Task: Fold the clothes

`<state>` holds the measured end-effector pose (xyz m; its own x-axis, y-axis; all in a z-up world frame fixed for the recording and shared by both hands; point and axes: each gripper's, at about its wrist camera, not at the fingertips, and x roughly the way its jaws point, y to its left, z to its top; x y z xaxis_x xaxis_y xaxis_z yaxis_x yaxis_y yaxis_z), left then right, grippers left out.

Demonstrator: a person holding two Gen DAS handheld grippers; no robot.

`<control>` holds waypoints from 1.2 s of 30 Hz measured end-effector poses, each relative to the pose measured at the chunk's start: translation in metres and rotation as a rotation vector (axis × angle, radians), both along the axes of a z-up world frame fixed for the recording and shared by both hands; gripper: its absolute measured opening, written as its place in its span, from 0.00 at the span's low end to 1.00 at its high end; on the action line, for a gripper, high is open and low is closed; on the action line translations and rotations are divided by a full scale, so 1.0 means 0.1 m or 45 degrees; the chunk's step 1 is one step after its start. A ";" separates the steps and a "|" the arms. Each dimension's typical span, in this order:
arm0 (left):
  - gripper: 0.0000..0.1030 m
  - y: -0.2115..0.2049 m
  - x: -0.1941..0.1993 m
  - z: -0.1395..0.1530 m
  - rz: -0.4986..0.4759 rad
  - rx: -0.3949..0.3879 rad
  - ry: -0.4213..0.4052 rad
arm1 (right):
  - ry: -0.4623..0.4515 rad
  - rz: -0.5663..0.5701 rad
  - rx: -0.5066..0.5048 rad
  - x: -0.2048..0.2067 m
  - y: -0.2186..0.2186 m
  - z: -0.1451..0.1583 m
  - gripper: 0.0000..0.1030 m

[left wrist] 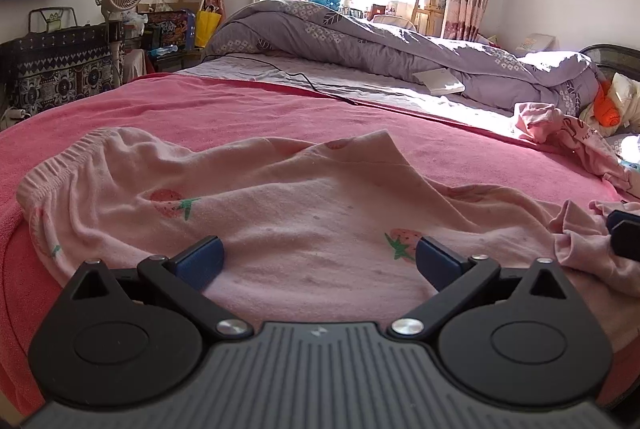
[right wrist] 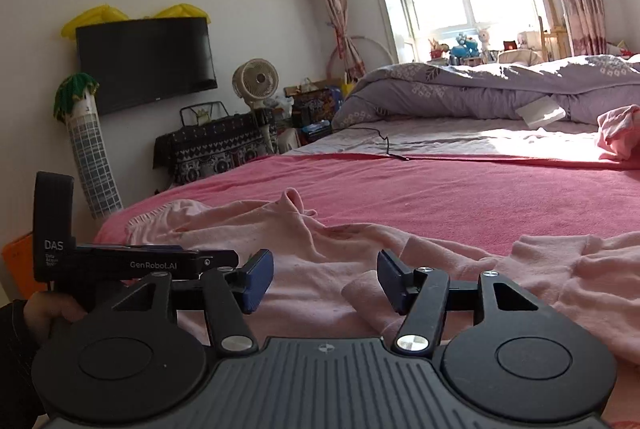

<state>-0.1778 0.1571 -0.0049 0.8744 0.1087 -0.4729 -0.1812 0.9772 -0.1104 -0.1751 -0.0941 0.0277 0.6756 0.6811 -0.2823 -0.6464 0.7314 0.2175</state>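
Where my left gripper [left wrist: 318, 261] hovers low, jaws spread wide and empty, the pale pink strawberry-print cotton garment [left wrist: 280, 205] lies rumpled on the pink terry bed cover [left wrist: 280, 117]. My right gripper [right wrist: 325, 279] stands parted, nothing pinched; a fabric fold lies beneath it. Garment's near edge is hidden under both grippers. A second crumpled pink cloth [left wrist: 560, 125] is cut off at right.

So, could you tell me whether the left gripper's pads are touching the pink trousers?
Cannot tell. In the left wrist view the left gripper stands open over the pink trousers, but its pads overlap the cloth without a clear gap or contact.
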 end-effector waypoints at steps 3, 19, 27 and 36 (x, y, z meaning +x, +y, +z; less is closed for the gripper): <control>1.00 -0.07 0.03 -0.02 -0.014 0.038 0.004 | -0.089 -0.132 -0.037 -0.08 -0.27 0.12 0.59; 1.00 -0.10 0.02 -0.05 -0.020 0.069 0.012 | -0.332 -0.350 -0.787 -0.02 -0.02 -0.35 0.28; 1.00 -0.08 0.01 -0.06 -0.027 0.067 -0.002 | -0.445 -0.461 -0.555 -0.30 -0.10 0.14 0.15; 1.00 -0.06 -0.02 -0.05 -0.049 0.058 -0.003 | -0.351 -0.219 -0.702 -0.36 0.41 -0.37 0.18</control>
<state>-0.1797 0.1515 -0.0097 0.8796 0.0962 -0.4658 -0.1430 0.9875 -0.0662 -0.2112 -0.0536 -0.0091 0.8603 0.3606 -0.3603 -0.4881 0.7866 -0.3782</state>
